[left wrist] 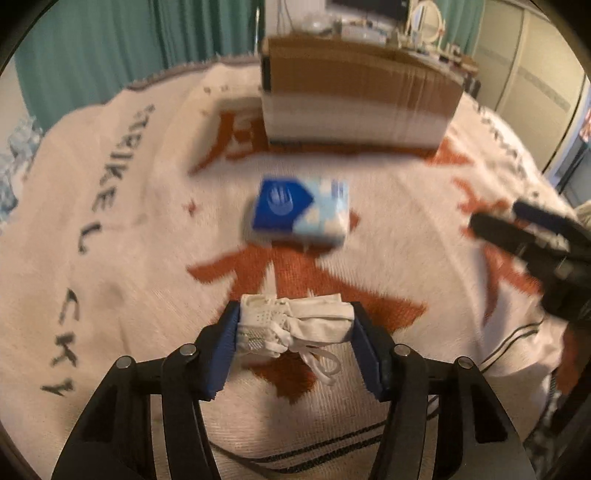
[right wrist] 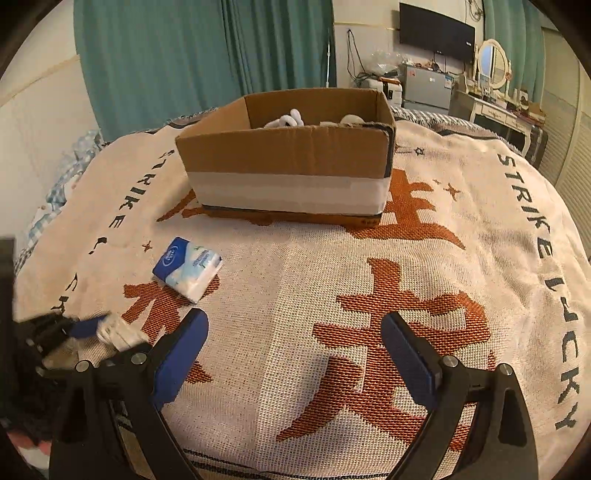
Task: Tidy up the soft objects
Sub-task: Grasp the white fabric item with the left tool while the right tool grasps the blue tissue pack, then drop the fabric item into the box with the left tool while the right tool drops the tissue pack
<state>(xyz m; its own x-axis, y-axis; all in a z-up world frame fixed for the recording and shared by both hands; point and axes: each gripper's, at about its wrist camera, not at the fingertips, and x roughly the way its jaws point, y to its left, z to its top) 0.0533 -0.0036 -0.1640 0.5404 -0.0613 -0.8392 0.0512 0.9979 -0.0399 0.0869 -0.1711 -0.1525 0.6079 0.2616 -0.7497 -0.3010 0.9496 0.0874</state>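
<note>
My left gripper (left wrist: 295, 317) is shut on a folded white cloth bundle (left wrist: 295, 323) with loose strings, held above the blanket. It also shows in the right wrist view (right wrist: 118, 332). A blue and white tissue pack (left wrist: 301, 210) lies on the blanket beyond it, also in the right wrist view (right wrist: 188, 267). A cardboard box (right wrist: 284, 162) stands further back with white soft items (right wrist: 291, 119) inside; it shows blurred in the left wrist view (left wrist: 358, 96). My right gripper (right wrist: 295, 332) is open and empty over the blanket; it shows at the right edge of the left wrist view (left wrist: 517, 225).
A white woven blanket (right wrist: 369, 277) with orange characters and dark letters covers the bed. Teal curtains (right wrist: 184, 55) hang behind. A TV (right wrist: 436, 33), a fridge and a dresser with a mirror (right wrist: 493, 64) stand at the back right.
</note>
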